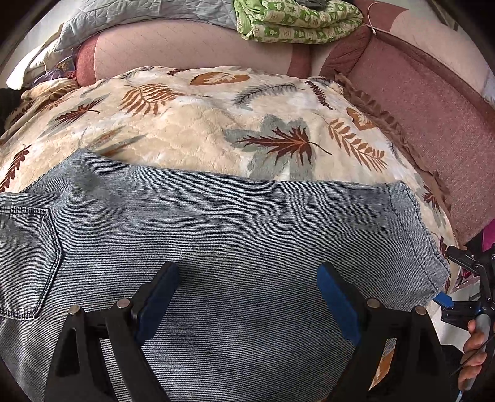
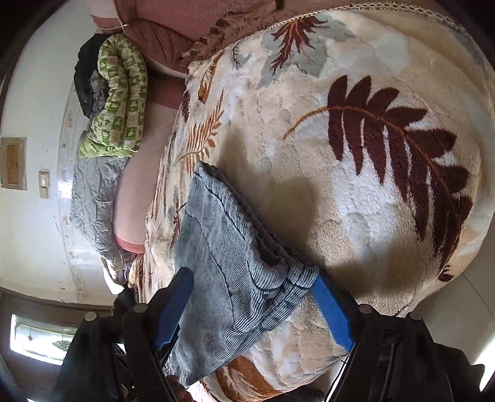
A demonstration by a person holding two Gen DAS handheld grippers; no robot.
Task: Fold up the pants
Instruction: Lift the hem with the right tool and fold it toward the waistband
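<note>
Light blue denim pants lie flat on a cream blanket with a leaf print. A back pocket shows at the left and the leg hem at the right. My left gripper is open just above the middle of the leg, its blue pads wide apart. In the right wrist view the hem end of the pants lies between the open fingers of my right gripper. The right gripper also shows in the left wrist view beside the hem corner.
The blanket covers a pink sofa. A folded green patterned quilt and a grey quilt sit on the sofa back. A white wall with a switch is beyond.
</note>
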